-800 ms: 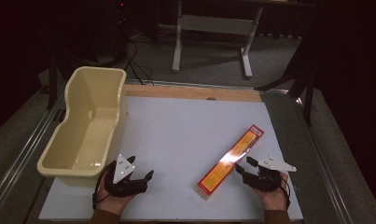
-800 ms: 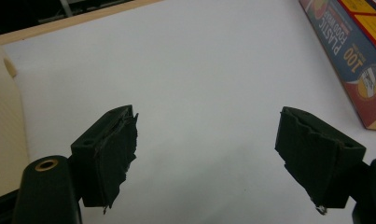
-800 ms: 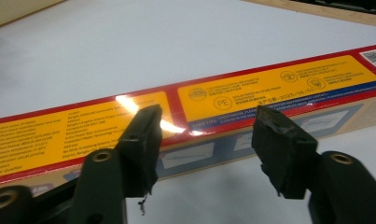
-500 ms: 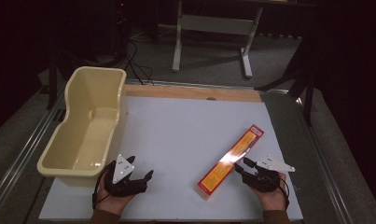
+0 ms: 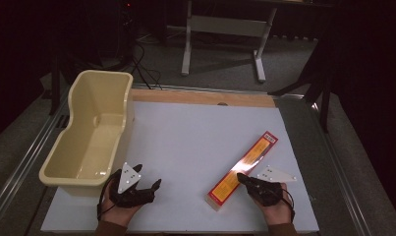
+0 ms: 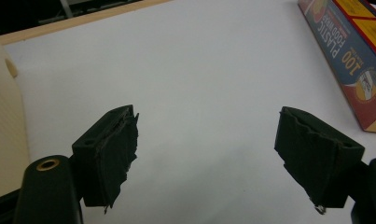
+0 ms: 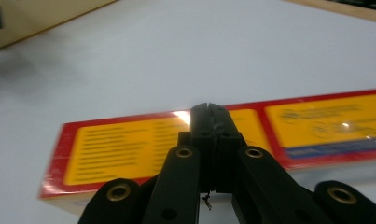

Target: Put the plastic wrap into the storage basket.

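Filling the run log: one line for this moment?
left gripper: open, over bare table | right gripper: shut, empty, at plastic wrap box | tub: empty

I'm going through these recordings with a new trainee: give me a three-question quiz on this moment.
1. True or false: the right gripper has its jaws shut, with nothing between them.
2. What lies beyond the open left gripper in the left gripper view? A) a cream tub B) bare white table C) a cable
3. Fill in: the long red and yellow box lies on the ____ half of the white table.

Key: 1 true. 2 B; the cream tub stands off to its side. 3 right.
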Tool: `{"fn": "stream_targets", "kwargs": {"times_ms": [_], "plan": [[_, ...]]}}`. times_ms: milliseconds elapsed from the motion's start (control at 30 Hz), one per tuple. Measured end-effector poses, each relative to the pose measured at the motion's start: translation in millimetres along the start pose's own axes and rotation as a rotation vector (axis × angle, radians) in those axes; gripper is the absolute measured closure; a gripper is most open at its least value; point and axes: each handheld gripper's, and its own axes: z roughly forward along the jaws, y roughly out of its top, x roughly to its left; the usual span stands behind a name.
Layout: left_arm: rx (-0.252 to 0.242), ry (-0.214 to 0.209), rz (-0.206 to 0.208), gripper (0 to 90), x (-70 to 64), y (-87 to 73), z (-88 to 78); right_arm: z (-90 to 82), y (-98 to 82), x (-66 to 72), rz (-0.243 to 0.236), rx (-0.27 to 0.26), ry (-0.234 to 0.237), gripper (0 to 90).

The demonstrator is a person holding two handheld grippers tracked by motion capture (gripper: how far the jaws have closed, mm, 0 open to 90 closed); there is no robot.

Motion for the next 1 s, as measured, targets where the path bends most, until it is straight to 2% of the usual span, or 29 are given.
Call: {"fn": "stream_targets", "kwargs": {"times_ms": [433, 733, 833, 900, 1000], "plan": [[-0.002, -0.003, -0.004, 20.9, 0.1, -0.3, -0.6, 21.8, 7.7, 55.6, -0.099, 0.046, 0.153, 90.0], [-0.002, -0.004, -0.003, 21.0, -0.3, -0.4, -0.5, 30.8, 7.6, 75.8, -0.139, 0.086, 0.227, 89.9], [-0.003, -0.004, -0.003, 20.9, -0.3, -0.4, -0.5, 32.3, 6.1, 80.2, -0.16, 0.106, 0.237, 89.9], [-0.003, -0.004, -0.005, 21.0, -0.2, -0.6, -0.6, 34.4, 3.4, 85.8, -0.191, 0.146, 0.241, 89.9], [-0.003, -0.004, -0.005, 20.9, -0.1, -0.6, -0.7, 35.1, 2.7, 87.2, -0.202, 0.162, 0.241, 89.9]]}}
